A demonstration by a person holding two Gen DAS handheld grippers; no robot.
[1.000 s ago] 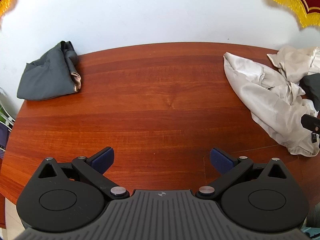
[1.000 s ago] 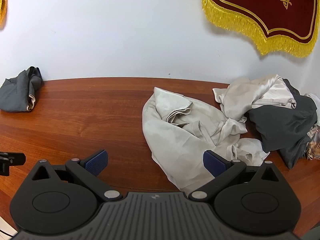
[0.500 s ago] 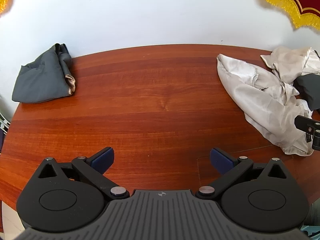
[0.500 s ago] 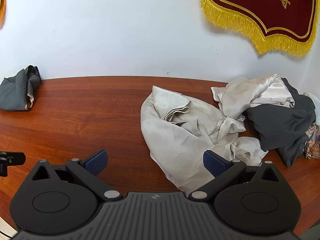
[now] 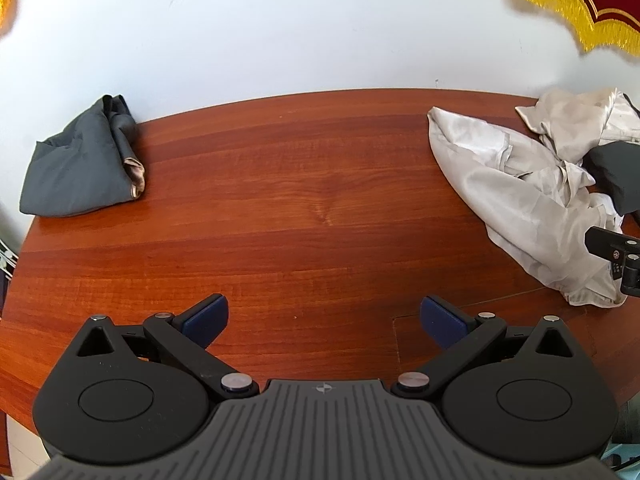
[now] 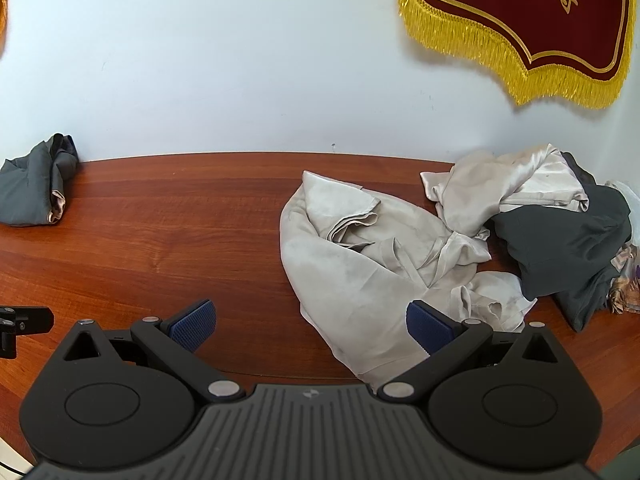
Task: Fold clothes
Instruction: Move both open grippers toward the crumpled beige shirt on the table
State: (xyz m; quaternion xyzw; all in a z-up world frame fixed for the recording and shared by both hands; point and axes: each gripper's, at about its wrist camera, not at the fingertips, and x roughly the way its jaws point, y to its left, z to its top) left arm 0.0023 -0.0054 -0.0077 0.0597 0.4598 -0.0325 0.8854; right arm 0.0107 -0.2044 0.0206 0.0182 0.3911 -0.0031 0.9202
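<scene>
We are looking across a broad reddish-brown wooden table (image 5: pixel 304 184) with a curved edge, set against a plain white wall (image 6: pixel 240 60). High on that wall to our right hangs a dark red banner with gold fringe and gold characters (image 6: pixel 516 20).

On the right half of the table lies the crumpled cream satin garment (image 6: pixel 360 264), spread loosely with a long flap running toward our near edge. Behind it, against the wall, sits a heap of clothes: another creased cream satin piece (image 6: pixel 508 188) draped over a dark grey garment (image 6: pixel 568 252), with a patterned fabric scrap (image 6: pixel 624 280) poking out at the far right. At the far left corner of the table, well apart from all this, rests a folded dark grey cloth bundle (image 5: pixel 80 164) with a pale lining showing at its edge.

Our left gripper (image 5: pixel 324 316) hovers over bare wood near the table's middle, its blue-padded fingers (image 5: pixel 206 318) spread wide and holding nothing. Our right gripper (image 6: pixel 310 320) is likewise spread wide and empty; its right pad (image 6: pixel 430 326) sits over the near flap of the cream garment, though we cannot tell whether it touches the fabric.
</scene>
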